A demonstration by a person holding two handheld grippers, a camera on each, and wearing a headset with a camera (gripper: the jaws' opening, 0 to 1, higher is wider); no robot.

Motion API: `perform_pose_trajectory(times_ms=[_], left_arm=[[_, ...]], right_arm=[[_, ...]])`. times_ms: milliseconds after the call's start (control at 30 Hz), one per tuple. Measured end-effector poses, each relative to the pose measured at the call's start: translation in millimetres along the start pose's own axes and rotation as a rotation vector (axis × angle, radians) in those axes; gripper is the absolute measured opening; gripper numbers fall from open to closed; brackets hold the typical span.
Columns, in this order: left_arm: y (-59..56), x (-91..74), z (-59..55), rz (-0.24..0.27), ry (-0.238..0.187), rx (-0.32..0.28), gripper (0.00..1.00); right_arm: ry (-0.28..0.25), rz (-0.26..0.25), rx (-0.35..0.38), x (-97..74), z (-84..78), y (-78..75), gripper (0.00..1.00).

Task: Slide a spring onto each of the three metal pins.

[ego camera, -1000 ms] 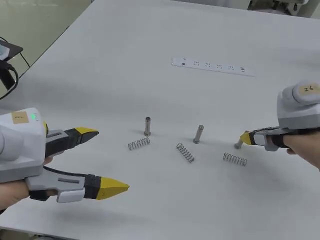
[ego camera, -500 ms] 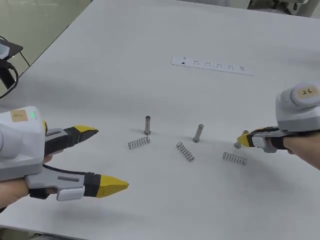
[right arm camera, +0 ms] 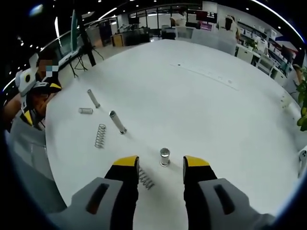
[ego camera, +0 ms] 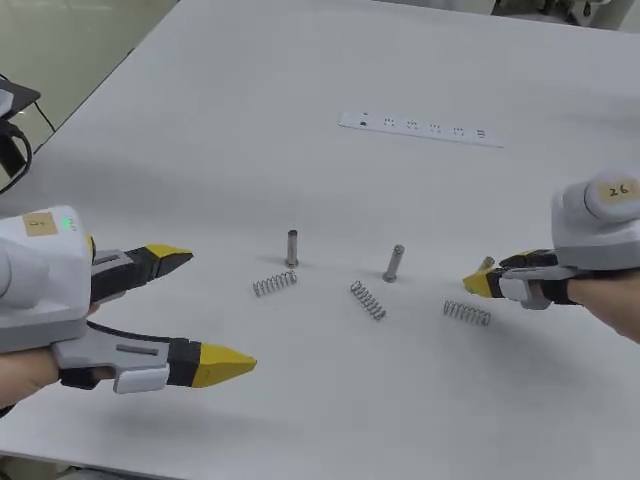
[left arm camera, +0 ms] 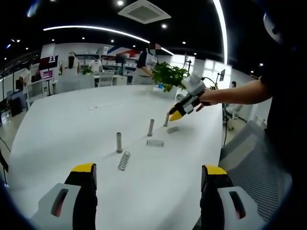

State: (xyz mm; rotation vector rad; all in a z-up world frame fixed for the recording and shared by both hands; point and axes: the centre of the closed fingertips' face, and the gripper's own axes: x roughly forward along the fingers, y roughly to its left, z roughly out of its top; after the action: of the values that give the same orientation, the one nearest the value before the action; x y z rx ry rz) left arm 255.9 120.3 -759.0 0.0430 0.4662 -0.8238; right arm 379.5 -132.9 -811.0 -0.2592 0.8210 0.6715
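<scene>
Head view: pins (ego camera: 292, 247), loose springs (ego camera: 275, 285) toward table's (ego camera: 200, 150) near edge.
Left gripper (ego camera: 210, 310): jaws wide, empty.
Right gripper (ego camera: 478, 282): jaws apart, flanking pin (right arm camera: 164, 156).

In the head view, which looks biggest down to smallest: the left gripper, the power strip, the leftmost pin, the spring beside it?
1. left gripper: largest, but it is nearest the camera.
2. power strip.
3. leftmost pin and spring: about alike, so no ranking.

bright, even indoor light, sharp pictures
the white counter (ego camera: 250, 90) is evenly lit with soft faint shadows; in the left gripper view ceiling lights (left arm camera: 96, 27) glow above, and the fisheye bends lines strongly at the edges.
</scene>
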Motion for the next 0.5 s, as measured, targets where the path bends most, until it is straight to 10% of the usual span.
perform_pose_trajectory(times_ms=[500], left_arm=[[6.4, 2.8, 4.6, -0.008, -0.005, 0.018, 0.92]], right_arm=[[0.001, 0.034, -0.108, -13.3, -3.9, 13.3, 0.43]])
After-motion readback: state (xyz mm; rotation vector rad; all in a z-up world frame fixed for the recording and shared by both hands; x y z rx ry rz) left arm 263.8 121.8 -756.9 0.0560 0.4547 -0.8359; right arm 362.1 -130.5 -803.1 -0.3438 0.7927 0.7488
